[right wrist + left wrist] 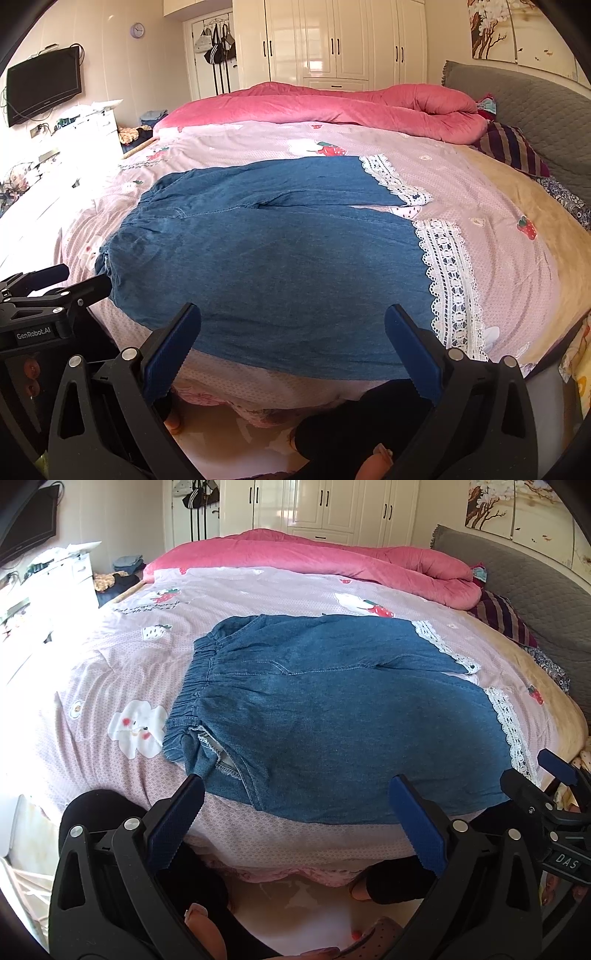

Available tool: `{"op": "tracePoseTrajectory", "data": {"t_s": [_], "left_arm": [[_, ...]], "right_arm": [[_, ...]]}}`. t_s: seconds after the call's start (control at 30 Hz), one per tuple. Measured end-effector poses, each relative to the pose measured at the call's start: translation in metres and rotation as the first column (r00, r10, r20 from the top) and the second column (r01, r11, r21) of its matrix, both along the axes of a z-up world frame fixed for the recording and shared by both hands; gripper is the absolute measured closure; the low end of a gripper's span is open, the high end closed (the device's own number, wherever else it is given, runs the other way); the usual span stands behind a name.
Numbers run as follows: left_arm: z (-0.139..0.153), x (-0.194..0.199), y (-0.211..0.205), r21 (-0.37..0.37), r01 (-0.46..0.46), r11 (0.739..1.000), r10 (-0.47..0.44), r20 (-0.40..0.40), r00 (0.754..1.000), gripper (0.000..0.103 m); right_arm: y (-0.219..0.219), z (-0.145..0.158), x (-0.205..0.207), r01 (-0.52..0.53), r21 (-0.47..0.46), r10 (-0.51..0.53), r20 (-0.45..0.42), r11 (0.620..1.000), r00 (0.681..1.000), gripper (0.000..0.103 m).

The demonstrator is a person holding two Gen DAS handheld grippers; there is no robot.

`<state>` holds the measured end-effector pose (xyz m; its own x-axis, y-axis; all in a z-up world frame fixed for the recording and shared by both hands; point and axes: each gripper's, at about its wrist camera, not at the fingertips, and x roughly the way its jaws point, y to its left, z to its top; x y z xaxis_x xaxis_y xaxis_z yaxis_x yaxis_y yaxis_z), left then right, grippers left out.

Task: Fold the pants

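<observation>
Blue denim pants with white lace hems lie flat on the pink bed sheet, elastic waistband at the left, legs to the right. In the left wrist view my left gripper stands open at the pants' near edge, nothing between its blue pads. My right gripper is open too, over the near leg's edge, holding nothing. Each gripper shows in the other's view: the right one at the right edge, the left one at the left.
A rolled pink quilt lies across the far side of the bed. A grey headboard and striped cloth are at the right. A white dresser, a wall TV and wardrobes stand beyond. The person's dark-clothed legs and feet are below the bed edge.
</observation>
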<state>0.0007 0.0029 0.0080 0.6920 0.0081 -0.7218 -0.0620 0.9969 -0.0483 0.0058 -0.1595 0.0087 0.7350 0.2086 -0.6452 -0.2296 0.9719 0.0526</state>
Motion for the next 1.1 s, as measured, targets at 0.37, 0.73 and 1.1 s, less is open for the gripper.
{"op": "tracePoseTrajectory", "data": {"t_s": [0.37, 0.73, 1.1], "left_arm": [[0.001, 0.002, -0.002, -0.001, 0.004, 1.0, -0.004, 0.001, 1.0, 0.009], [-0.002, 0.006, -0.003, -0.013, 0.011, 1.0, -0.011, -0.006, 1.0, 0.009], [-0.007, 0.033, 0.03, -0.053, -0.004, 0.999, 0.002, -0.024, 1.0, 0.009]], "right_arm": [[0.001, -0.001, 0.001, 0.002, -0.011, -0.002, -0.001, 1.0, 1.0, 0.004], [0.004, -0.006, 0.008, -0.002, -0.013, 0.002, -0.014, 1.0, 1.0, 0.004], [0.01, -0.002, 0.041, -0.05, -0.01, 0.05, -0.005, 0.999, 0.999, 0.004]]}}
